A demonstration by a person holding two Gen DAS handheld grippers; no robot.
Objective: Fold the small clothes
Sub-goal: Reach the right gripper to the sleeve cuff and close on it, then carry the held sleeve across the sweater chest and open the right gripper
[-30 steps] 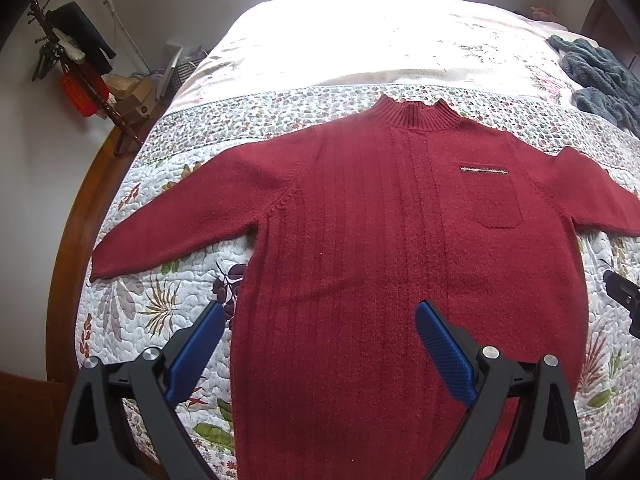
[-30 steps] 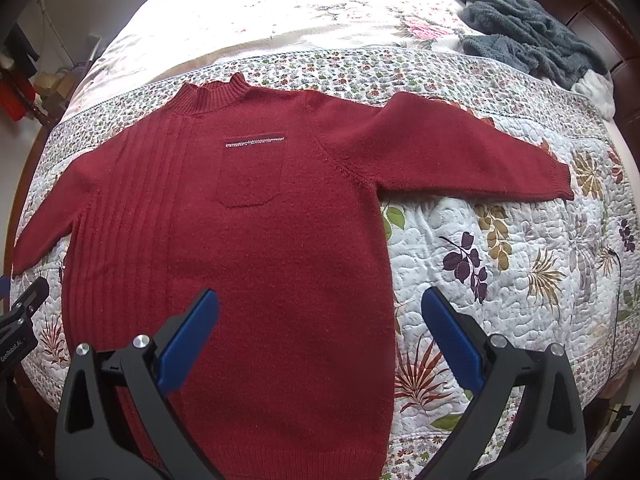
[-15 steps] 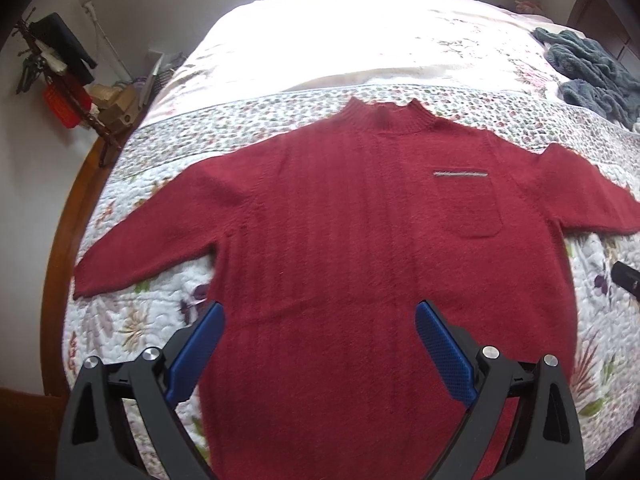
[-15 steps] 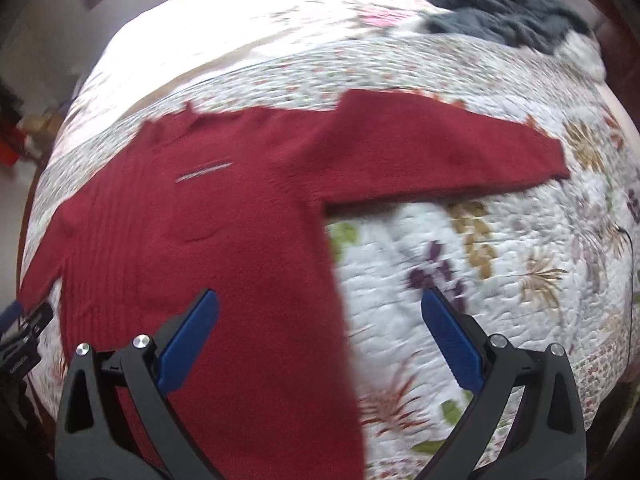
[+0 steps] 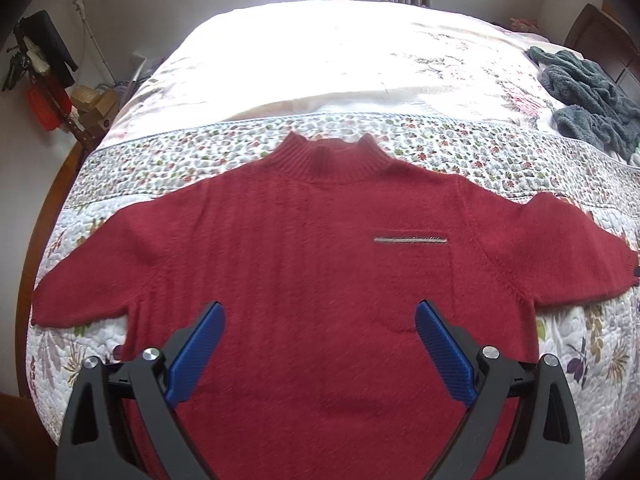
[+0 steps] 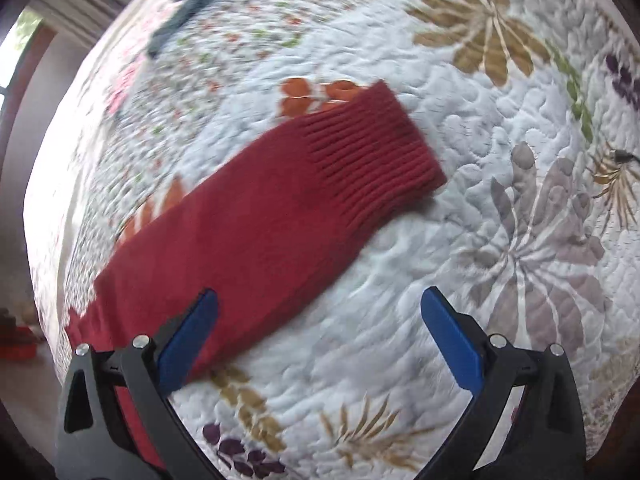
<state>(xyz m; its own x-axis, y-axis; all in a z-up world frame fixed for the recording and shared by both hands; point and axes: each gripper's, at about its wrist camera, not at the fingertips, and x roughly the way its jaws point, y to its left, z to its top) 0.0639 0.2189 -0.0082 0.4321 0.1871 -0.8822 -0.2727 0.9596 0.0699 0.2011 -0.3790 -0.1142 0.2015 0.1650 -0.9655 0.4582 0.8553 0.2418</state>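
Note:
A dark red knitted sweater (image 5: 320, 280) lies flat and face up on the floral quilt (image 5: 200, 148), sleeves spread to both sides, collar toward the far end, a chest pocket with a grey trim (image 5: 410, 240). My left gripper (image 5: 318, 356) hovers open over the sweater's lower body, nothing between its blue pads. In the right wrist view the sweater's sleeve (image 6: 260, 232) runs diagonally, ribbed cuff (image 6: 372, 160) at the upper right. My right gripper (image 6: 320, 336) is open just below that sleeve, its left pad over the sleeve's edge, the right pad over bare quilt (image 6: 520, 220).
A grey fluffy garment (image 5: 580, 96) lies bunched at the bed's far right. The wooden bed frame (image 5: 44, 216) curves along the left side. Beyond it, a stand with hanging items (image 5: 40, 76) and boxes on the floor.
The left gripper has shifted right, now centred over the sweater's body. The right gripper has swung far right and down close to the sleeve cuff. Both stay open.

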